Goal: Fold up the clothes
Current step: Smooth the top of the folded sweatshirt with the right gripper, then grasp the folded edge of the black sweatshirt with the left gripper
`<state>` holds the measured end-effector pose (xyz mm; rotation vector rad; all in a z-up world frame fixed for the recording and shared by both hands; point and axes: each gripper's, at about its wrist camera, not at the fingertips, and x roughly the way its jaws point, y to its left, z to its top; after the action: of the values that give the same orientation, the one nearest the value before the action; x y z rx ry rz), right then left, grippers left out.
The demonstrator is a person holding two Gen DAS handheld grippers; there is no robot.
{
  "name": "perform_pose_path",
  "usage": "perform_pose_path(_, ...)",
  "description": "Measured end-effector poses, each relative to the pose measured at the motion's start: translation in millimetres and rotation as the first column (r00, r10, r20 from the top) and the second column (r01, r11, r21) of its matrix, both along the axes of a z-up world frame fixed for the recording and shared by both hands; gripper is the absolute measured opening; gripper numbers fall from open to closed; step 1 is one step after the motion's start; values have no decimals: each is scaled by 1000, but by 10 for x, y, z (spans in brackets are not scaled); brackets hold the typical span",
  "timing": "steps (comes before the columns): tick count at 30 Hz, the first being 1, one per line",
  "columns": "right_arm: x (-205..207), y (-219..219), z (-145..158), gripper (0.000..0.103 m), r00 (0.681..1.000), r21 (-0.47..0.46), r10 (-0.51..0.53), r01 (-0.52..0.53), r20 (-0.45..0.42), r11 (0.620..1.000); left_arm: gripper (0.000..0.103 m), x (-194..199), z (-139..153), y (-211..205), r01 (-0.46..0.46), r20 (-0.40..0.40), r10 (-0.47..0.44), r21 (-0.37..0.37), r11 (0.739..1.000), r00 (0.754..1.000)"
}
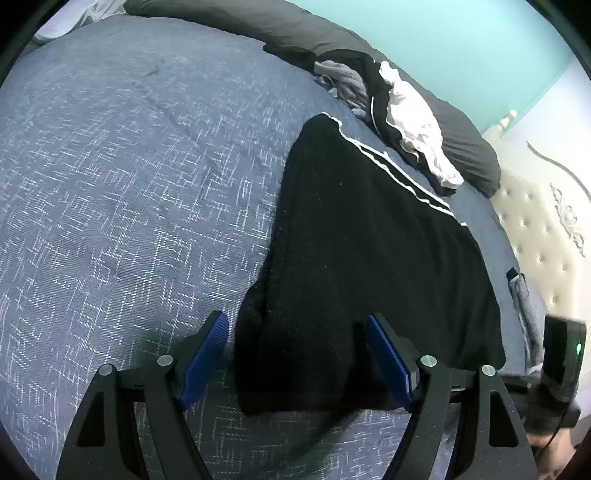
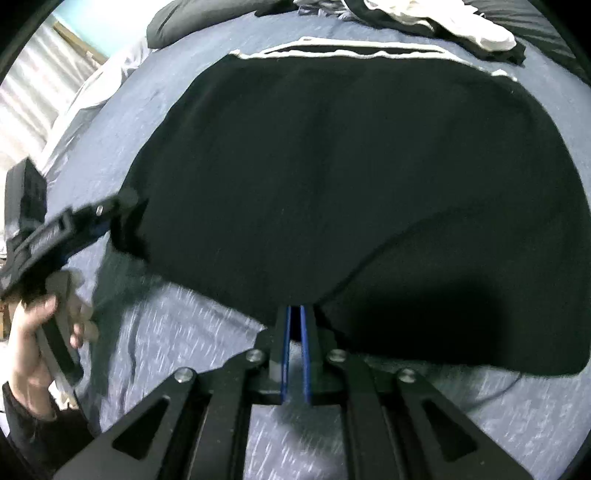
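Note:
A black garment with white side stripes lies spread on the blue-grey bedspread. My left gripper stands open, its blue pads on either side of the garment's near corner without pressing it. In the right wrist view the same garment fills the middle. My right gripper is shut on its near edge, and the cloth rises to a point at the tips with a shadow beneath. The left gripper, held by a hand, sits at the garment's left corner.
A heap of black, white and grey clothes lies at the far side of the bed, beside dark pillows. A tufted cream headboard borders the right. The bedspread stretches wide to the left of the garment.

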<state>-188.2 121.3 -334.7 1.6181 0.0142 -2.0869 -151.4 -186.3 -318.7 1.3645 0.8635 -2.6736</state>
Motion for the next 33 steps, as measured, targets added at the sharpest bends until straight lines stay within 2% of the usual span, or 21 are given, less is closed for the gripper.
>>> perform_pose_path(6, 112, 425, 181, 4, 991, -118, -120, 112, -61, 987, 80, 45, -6, -14, 6, 6, -6, 13, 1000, 1000)
perform_pose_path(10, 21, 518, 116, 4, 974, -209, -217, 199, -67, 958, 80, 111, -27, -51, 2, 9, -2, 41, 999, 1000)
perform_pose_path(13, -93, 561, 62, 4, 966, -246, -252, 232, -53, 941, 80, 140, -56, -55, -2, 16, 2, 55, 998, 1000)
perform_pose_path(18, -273, 439, 93, 4, 962, -216, -249, 221, -114, 951, 80, 119, -72, -3, 7, 18, -8, 46, 999, 1000)
perform_pose_path(21, -364, 515, -5, 3, 959, -187, -268, 248, -90, 950, 80, 102, -86, 36, 18, 24, -19, 32, 999, 1000)
perform_pose_path(27, -85, 621, -121, 2, 962, -171, -264, 250, -67, 953, 80, 101, -105, 17, 15, 26, -16, 32, 999, 1000)
perform_pose_path(33, -97, 714, 73, 2, 945, -216, -305, 276, -114, 936, 80, 121, -105, 19, 12, 30, -13, 31, 999, 999)
